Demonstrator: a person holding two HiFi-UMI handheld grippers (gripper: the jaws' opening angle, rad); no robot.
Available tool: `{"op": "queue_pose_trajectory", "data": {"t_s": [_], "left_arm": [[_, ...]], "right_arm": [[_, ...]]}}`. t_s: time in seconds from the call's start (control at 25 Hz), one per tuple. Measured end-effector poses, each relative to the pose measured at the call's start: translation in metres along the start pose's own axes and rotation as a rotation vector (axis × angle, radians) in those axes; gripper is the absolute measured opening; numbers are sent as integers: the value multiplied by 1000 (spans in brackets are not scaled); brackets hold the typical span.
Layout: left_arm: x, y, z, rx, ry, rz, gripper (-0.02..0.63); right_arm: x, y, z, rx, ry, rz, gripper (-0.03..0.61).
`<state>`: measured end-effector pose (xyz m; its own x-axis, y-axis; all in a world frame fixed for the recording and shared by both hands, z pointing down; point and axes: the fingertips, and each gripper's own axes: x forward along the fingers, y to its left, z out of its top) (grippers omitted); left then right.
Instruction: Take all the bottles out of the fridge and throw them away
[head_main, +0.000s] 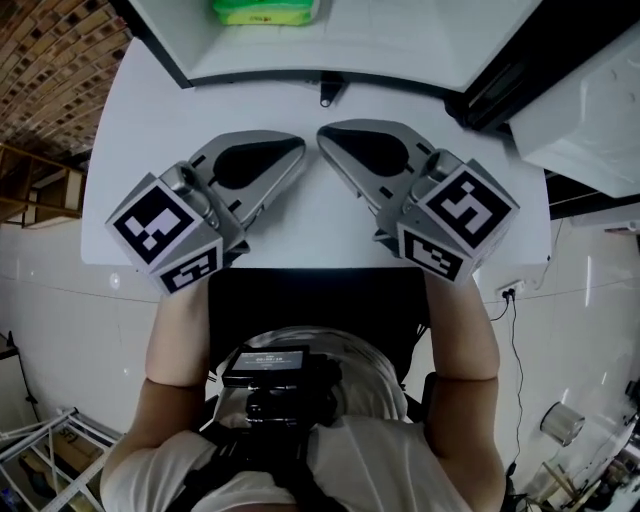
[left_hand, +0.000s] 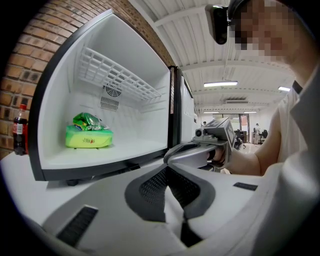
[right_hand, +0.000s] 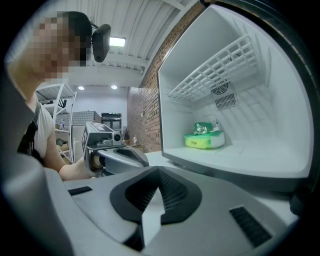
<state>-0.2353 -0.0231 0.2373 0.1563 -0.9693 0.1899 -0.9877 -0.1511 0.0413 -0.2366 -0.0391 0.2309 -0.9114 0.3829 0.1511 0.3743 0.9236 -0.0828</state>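
The left gripper (head_main: 297, 145) and right gripper (head_main: 324, 134) are held with jaws closed on nothing, tips near each other over a flat white tabletop (head_main: 140, 120), before an open white fridge (left_hand: 145, 107) in which a green packet (left_hand: 88, 136) is kept, while a dark red-capped plastic bottle (left_hand: 20, 129) is stood upright, cap uppermost, outside it by a brick wall (left_hand: 15, 85).

The left claw (head_main: 297, 144) and the right claw (head_main: 324, 136) are held side by side, close to level, their tips angled in toward each other and almost meeting. Each claw has its two jaws closed together at the tip, with nothing between them. The left marker cube (head_main: 165, 235) and the right marker cube (head_main: 458, 222) sit at the rear ends. The bare left forearm (head_main: 178, 340) and right forearm (head_main: 462, 330) run back from the cubes toward the torso, elbows bent at the sides.
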Motion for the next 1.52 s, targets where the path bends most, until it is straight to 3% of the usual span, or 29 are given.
{"op": "queue_pose_trajectory", "data": {"t_s": [0.12, 0.2, 0.48, 0.6, 0.76, 0.92, 1.12, 1.16, 1.2, 1.4, 1.52], "left_arm": [[2, -4, 6, 13, -11, -2, 2], [5, -8, 9, 27, -16, -5, 2], [9, -29, 9, -9, 25, -39, 11], [9, -33, 8, -10, 15, -58, 11], [0, -22, 4, -15, 22, -36, 11], [-3, -22, 4, -13, 32, -39, 11], [-5, -23, 4, -14, 18, -35, 11], [-5, -23, 5, -16, 20, -34, 11], [-4, -23, 5, -17, 21, -34, 11], [-3, -25, 6, -14, 11, -41, 11], [-2, -24, 3, -19, 12, -38, 11]], "right_arm": [[-4, -10, 11, -56, -22, -40, 15], [-10, -21, 19, -178, -6, -112, 18], [-2, -55, 42, -613, 276, -282, 137], [14, -78, 56, -733, 340, -290, 155], [49, -105, 60, -869, 399, -229, 155], [70, -120, 50, -950, 482, -216, 155], [89, -146, 39, -1091, 626, -274, 127], [91, -147, 42, -1097, 623, -283, 62], [90, -146, 47, -1070, 597, -286, 39], [69, -131, 96, -658, 319, -273, 2], [54, -131, 113, -522, 231, -267, 2]]}}
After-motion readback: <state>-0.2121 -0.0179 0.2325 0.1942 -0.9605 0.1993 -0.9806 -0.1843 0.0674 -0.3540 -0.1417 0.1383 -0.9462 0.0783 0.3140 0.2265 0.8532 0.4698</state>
